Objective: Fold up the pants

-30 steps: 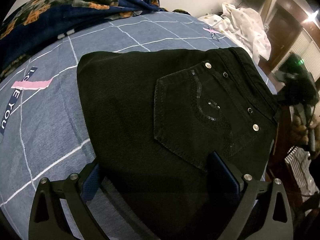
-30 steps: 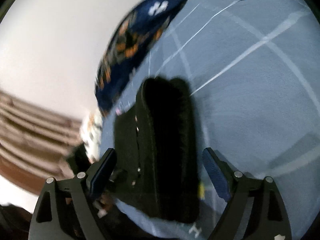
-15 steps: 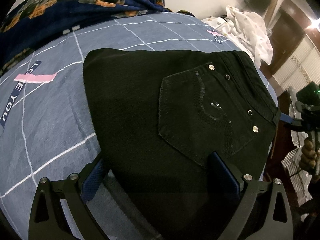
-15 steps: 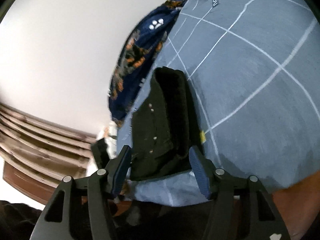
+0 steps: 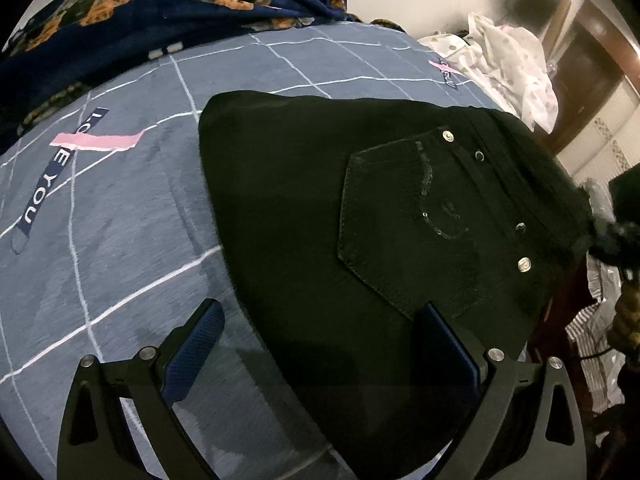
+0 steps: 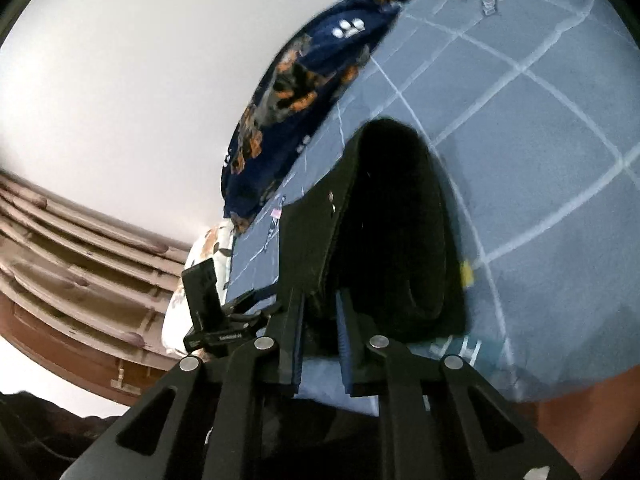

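black pants [image 5: 360, 216] lie folded into a thick bundle on a blue-grey checked bedsheet [image 5: 132, 220], near the edge of the bed, back pocket [image 5: 416, 224] facing up. a dark flowered blanket [image 5: 140, 12] is heaped along the far side. the main change is on the right: half a second ago the right claw [image 6: 320, 336] had its fingers spread on either side of the bundle's near edge; now they are drawn in close, pinching the waistband end of the pants [image 6: 384, 224]. the left claw [image 5: 320, 348] remains spread wide as before, one finger over the sheet and the other over the cloth, gripping nothing; whether it touches the fabric is unclear. this suggests the folding is almost finished, and the right side now has hold of the bundle, probably to turn one more fold or shift it.
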The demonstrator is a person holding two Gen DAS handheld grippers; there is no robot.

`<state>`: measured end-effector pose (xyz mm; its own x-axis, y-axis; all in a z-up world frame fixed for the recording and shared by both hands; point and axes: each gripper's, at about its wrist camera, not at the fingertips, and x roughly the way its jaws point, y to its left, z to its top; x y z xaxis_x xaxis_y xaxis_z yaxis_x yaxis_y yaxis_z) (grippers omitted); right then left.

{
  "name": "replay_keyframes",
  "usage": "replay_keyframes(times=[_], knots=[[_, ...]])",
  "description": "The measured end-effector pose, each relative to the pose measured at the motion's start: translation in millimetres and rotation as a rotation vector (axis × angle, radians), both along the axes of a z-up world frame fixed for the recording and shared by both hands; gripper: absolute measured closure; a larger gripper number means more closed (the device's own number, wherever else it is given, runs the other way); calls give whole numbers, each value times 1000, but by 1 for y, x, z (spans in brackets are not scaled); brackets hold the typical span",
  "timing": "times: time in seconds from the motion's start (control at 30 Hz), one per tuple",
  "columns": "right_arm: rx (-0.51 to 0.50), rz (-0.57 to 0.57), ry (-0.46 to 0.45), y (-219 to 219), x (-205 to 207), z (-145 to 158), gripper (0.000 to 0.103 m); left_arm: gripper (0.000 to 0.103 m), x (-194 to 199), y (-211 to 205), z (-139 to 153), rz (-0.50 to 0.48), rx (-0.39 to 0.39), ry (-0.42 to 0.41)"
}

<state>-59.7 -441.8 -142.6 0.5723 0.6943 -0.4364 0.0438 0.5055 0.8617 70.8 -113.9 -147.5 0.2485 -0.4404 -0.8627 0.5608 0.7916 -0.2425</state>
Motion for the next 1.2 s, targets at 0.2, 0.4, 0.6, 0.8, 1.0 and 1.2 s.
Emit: replay_keyframes(times=[0.2, 0.4, 0.6, 0.8, 1.0, 1.2], knots=[[68, -72, 117, -23, -6, -51, 91, 4, 0, 0, -2, -5, 7, 14], [-57, -35, 99, -14, -1, -35, 91, 4, -1, -4, -3, -5, 4, 24], [-145, -58, 102, -7, 0, -20, 86, 4, -3, -4, -7, 0, -2, 17], [-275, -68, 110, -7, 5, -11, 65, 4, -3, -2, -8, -1, -11, 9], [-138, -38, 161, -15, 20, -37, 59, 3, -4, 0, -9, -25, -33, 0], [-152, -1, 160, -18, 32, -39, 54, 3, 9, 11, -7, 0, -129, 54]])
